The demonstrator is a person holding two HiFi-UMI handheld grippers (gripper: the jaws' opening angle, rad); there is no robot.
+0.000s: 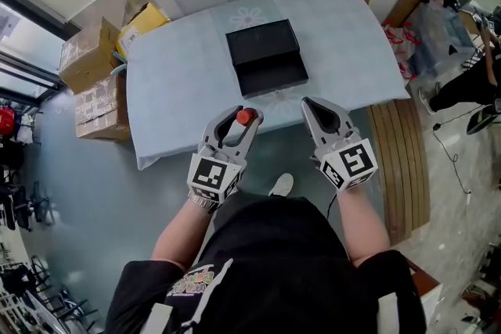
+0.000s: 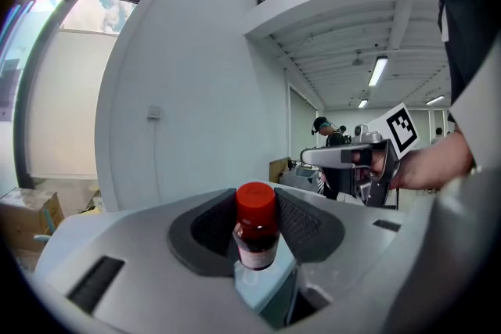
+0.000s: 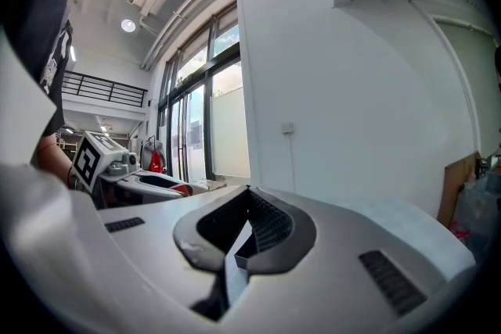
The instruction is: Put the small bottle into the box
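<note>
A: What is the left tool [image 1: 244, 120] doing?

B: It pinches the bottle [image 2: 256, 231], one jaw on each side of the body. The bottle stands upright with its red cap [image 2: 256, 202] clear above the jaws.

A: And the right tool [image 1: 313, 105]?

B: Its jaws are pressed together at the tips with nothing between them. It hangs beside the left one and does no work.

A: Where is the bottle relative to the box [image 1: 270, 85]?

B: Short of it. Both tools sit over the near edge of the desk [image 1: 180, 82]. The box lies open further in, with its lid [image 1: 262, 39] folded back on the far side.

A: So which step is this?

B: I'd say the carry: the bottle is held but not yet over the box.

A: And the next move?

B: Probably to bring the left tool forward and a little right until the bottle is above the open tray. Then lower it inside before the jaws spread, keeping it upright so it does not catch the near wall.
</note>
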